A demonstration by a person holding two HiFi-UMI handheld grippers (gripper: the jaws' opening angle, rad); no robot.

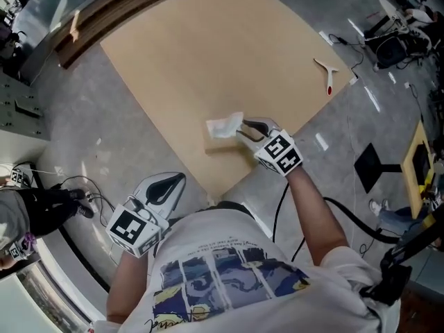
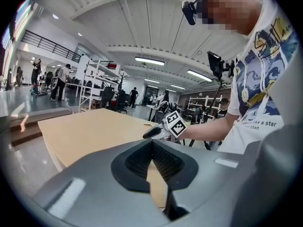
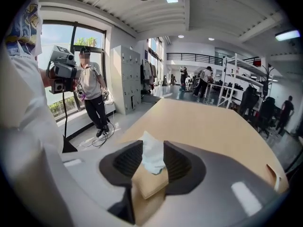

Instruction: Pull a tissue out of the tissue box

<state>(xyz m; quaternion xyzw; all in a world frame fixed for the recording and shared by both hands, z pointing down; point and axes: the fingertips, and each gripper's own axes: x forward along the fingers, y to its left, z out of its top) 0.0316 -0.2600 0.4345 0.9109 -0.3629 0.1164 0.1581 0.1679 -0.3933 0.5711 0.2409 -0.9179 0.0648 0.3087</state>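
A tan tissue box [image 1: 219,145] sits near the front edge of the light wooden table [image 1: 208,54], with a white tissue [image 1: 225,125] sticking out of its top. My right gripper [image 1: 241,127] reaches the tissue from the right. In the right gripper view the tissue [image 3: 152,155] stands between the spread fingers of that gripper [image 3: 154,151], above the box [image 3: 148,187]; the gripper is open. My left gripper [image 1: 182,177] hangs off the table's front-left edge, over the floor. Its tips meet with nothing between them [image 2: 151,143].
A small white tool with a red tip [image 1: 327,75] lies at the table's right corner. Wooden planks [image 1: 104,16] lie beyond the far left edge. Cables and a black stand base [image 1: 371,165] are on the floor. A person with a camera rig [image 3: 92,91] stands by the window.
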